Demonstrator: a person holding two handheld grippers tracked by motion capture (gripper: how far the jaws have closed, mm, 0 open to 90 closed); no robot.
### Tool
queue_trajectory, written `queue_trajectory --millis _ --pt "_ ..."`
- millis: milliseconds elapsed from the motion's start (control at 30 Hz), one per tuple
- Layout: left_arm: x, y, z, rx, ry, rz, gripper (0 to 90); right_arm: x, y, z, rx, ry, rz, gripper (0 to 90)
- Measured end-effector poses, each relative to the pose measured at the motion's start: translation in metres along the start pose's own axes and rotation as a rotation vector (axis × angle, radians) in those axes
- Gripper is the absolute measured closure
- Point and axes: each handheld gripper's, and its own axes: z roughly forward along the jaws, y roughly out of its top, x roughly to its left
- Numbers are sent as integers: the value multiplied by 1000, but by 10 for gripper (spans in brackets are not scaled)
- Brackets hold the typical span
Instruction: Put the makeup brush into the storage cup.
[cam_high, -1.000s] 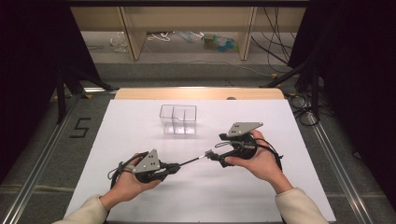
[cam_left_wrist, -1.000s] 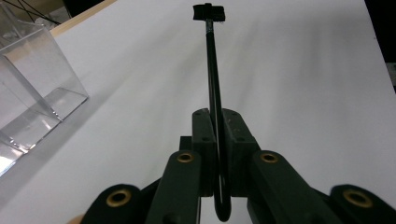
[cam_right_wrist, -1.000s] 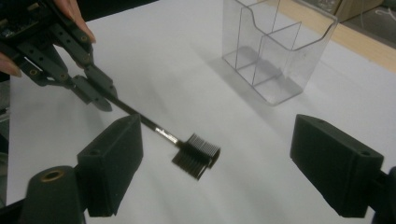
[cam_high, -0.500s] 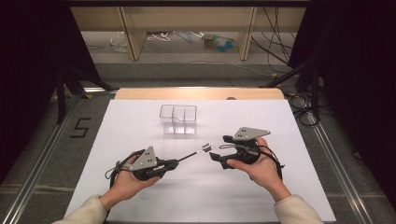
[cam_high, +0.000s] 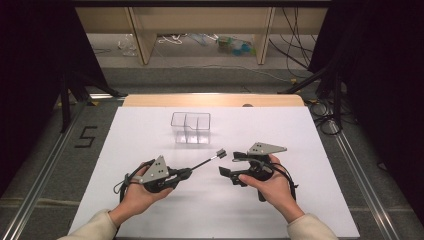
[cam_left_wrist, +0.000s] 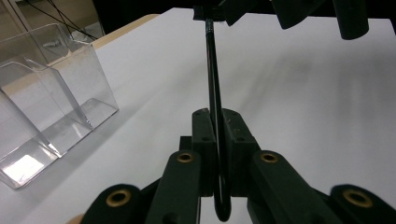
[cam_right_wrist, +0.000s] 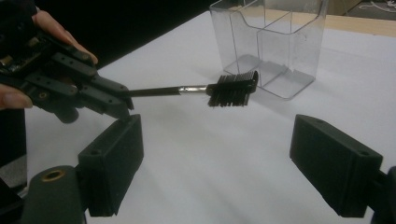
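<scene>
The left tool (cam_high: 186, 173) grips a thin black brush (cam_high: 206, 161) by its handle, low and centre in the high view, held clear above the white surface (cam_high: 300, 150). Its long axis slants up to the right, bristle head (cam_right_wrist: 232, 88) leading toward the right tool (cam_high: 231, 166), whose jaws stand wide apart and empty. A clear plastic holder (cam_high: 190, 127) sits upright beyond, toward the upper middle.

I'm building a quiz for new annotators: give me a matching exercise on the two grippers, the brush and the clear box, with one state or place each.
Things:
1. left gripper
2. right gripper
3. small black brush with a thin black handle
4. clear plastic box with compartments

States:
A. stands empty on the white table, beyond both hands
B. jaws wide apart
C. jaws shut on a thin handle
D. held above the table

Pairs: 1-C, 2-B, 3-D, 4-A
</scene>
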Motion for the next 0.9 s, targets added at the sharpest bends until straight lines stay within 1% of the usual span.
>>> queue_trajectory --millis 33,67,133,200,233,267,300,333,367,400,467,533,600,633,667,700,733,767,800,833,867,900 --pt "0 0 0 -1 3 -2 847 1 -1 1 -5 5 9 194" --pt "0 0 1 -3 5 -4 847 1 -2 2 1 10 19 194" --pt "-1 1 1 -9 15 -23 847 3 -3 5 8 14 19 195" --pt "-1 1 2 -14 17 -11 847 5 -4 7 11 22 24 198" --pt "-2 2 2 -14 17 -14 847 5 -5 10 5 25 18 199" --pt "-2 2 3 -12 18 -14 847 6 -5 9 15 12 13 207" --pt "-2 2 3 -11 18 -14 847 7 -5 11 0 26 32 212" --pt "-4 1 4 -11 17 -38 847 8 -5 12 -5 25 30 209" --pt "-4 2 4 -14 19 -42 847 9 -5 13 -4 30 33 210" --pt "-4 2 4 -14 22 -31 847 8 -5 15 -15 27 22 211" --pt "-5 3 5 -20 25 -40 847 9 -4 15 -20 29 38 213" --pt "-4 3 6 -17 22 -22 847 10 -3 15 -7 43 70 213" --pt "-6 3 8 -18 24 -45 847 10 -4 18 -22 49 70 213" --pt "-7 3 9 -19 22 -55 847 11 -4 19 -12 58 86 213" --pt "-6 4 9 -18 21 -26 847 11 -4 19 -19 53 76 213" --pt "-8 4 10 -18 22 -41 847 11 -4 19 -18 54 76 213" --pt "-7 5 11 -19 23 -28 847 11 -4 20 -18 57 81 213" --pt "-8 6 12 -20 22 -30 846 12 -3 19 -6 63 103 213" --pt "-9 6 13 -20 24 -36 847 12 -3 19 -15 61 90 213" --pt "-9 6 14 -16 20 -23 847 11 -3 20 -21 54 85 213" --pt "-10 6 15 -20 19 -36 847 11 -3 20 -22 56 89 213" --pt "-11 6 15 -18 22 -34 847 11 -3 21 -26 54 88 213"
